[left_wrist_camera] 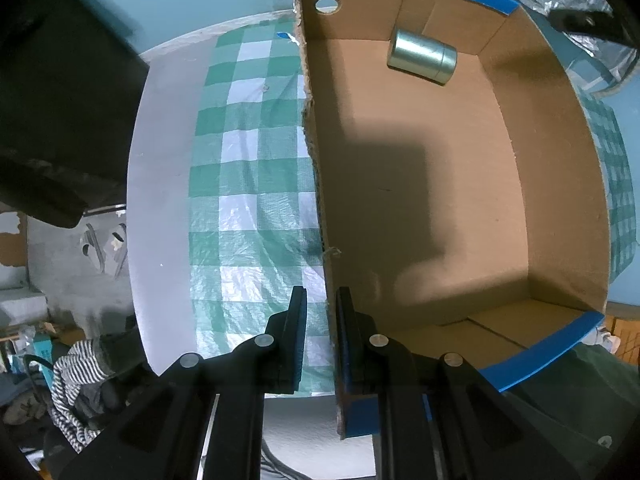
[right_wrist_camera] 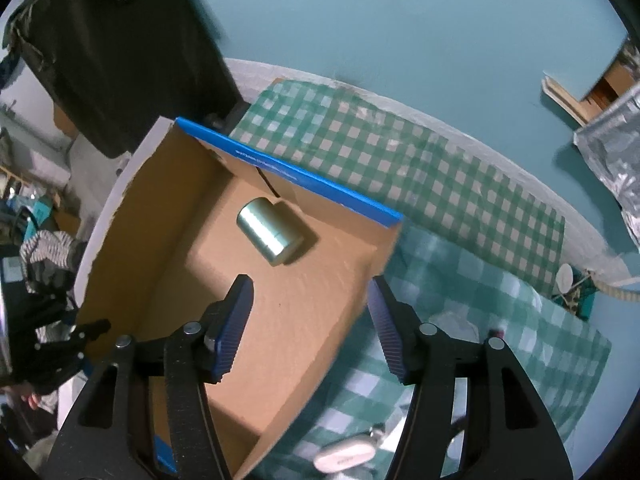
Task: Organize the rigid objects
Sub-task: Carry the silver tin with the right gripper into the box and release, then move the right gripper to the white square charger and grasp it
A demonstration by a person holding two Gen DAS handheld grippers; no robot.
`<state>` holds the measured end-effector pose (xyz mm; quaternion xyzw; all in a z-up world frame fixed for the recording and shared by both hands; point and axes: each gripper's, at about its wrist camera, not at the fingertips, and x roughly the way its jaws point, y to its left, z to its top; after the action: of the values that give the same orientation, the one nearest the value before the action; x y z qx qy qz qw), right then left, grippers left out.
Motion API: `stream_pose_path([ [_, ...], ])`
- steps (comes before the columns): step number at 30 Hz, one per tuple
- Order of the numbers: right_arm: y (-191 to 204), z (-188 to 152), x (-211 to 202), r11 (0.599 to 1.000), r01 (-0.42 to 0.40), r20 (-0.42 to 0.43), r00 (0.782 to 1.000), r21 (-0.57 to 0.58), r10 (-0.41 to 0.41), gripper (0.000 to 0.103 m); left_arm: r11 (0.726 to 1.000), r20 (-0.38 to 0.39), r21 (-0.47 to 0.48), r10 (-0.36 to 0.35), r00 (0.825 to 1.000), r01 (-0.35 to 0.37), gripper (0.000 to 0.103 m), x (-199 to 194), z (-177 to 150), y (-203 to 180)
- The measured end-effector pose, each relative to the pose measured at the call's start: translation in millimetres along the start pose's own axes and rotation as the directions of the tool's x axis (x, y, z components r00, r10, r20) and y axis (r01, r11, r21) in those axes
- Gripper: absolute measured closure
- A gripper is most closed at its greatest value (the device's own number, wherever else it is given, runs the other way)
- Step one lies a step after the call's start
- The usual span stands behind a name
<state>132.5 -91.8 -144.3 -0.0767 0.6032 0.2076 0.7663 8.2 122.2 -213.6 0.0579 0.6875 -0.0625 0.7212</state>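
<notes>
Fig. Box-loading stage, seen from both wrist cams. We hold the cardboard box (left_wrist_camera: 440, 184) w/ the left gripper (left_wrist_camera: 322, 336): its two pads sit close together, one either side of the box's torn left wall, so we judge it clamped on that wall, though actual contact is hard to confirm at the near edge. The right gripper (right_wrist_camera: 308, 320) hangs above the box's right wall, jaws spread wide, nothing between them.

Progress (our judgement): one item is in. A metal tin (right_wrist_camera: 270, 236), silvery and cylindrical, lies on its side on the box floor toward the far wall, just beside the blue-taped rim (right_wrist_camera: 288, 172); the same tin (left_wrist_camera: 422, 56) shows at the far end in the left view. The rest of the floor is bare cardboard, so the job looks early. At least one candidate is left: a flat whitish object (right_wrist_camera: 346, 456) on the checked cloth (right_wrist_camera: 460, 320) near the bottom of the right view, too blurred to name.

Surroundings: the green-white checked cloth covers the table (left_wrist_camera: 160, 200), whose plain white edge shows at left. Crinkled silver foil (right_wrist_camera: 612, 152) sits far right, well apart from the box. Striped fabric (left_wrist_camera: 72, 384) and clutter lie off the table at near left.

Obstacles: the box's right wall stands between the open right gripper and the whitish object's route inward; the tin occupies only the far corner.
</notes>
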Motion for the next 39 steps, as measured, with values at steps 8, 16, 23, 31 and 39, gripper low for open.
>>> stream_pose_path([
  [8, -29, -36, -20, 0.996, 0.061, -0.026, 0.998, 0.058, -0.059, 0.036, 1.000, -0.002, 0.011, 0.007, 1.000, -0.007, 0.089, -1, 1, 0],
  [16, -72, -82, -16, 0.977, 0.101, -0.095, 0.992, 0.189, -0.084, 0.036, 1.000, -0.002, 0.023, 0.012, 1.000, -0.012, 0.089, -1, 2, -4],
  [23, -97, -113, 1, 0.953, 0.107, -0.146, 0.987, 0.284, -0.068, 0.036, 1.000, -0.003, 0.026, 0.011, 1.000, -0.011, 0.089, -2, 3, -6],
  [31, -109, -136, 24, 0.935, 0.111, -0.186, 0.981, 0.336, -0.050, 0.036, 1.000, -0.006, 0.028, 0.014, 1.000, -0.014, 0.089, -2, 4, -6],
  [39, -114, -149, 40, 0.923, 0.116, -0.210, 0.977, 0.367, -0.039, 0.036, 0.999, -0.006, 0.030, 0.013, 1.000, -0.013, 0.089, -1, 3, -6],
])
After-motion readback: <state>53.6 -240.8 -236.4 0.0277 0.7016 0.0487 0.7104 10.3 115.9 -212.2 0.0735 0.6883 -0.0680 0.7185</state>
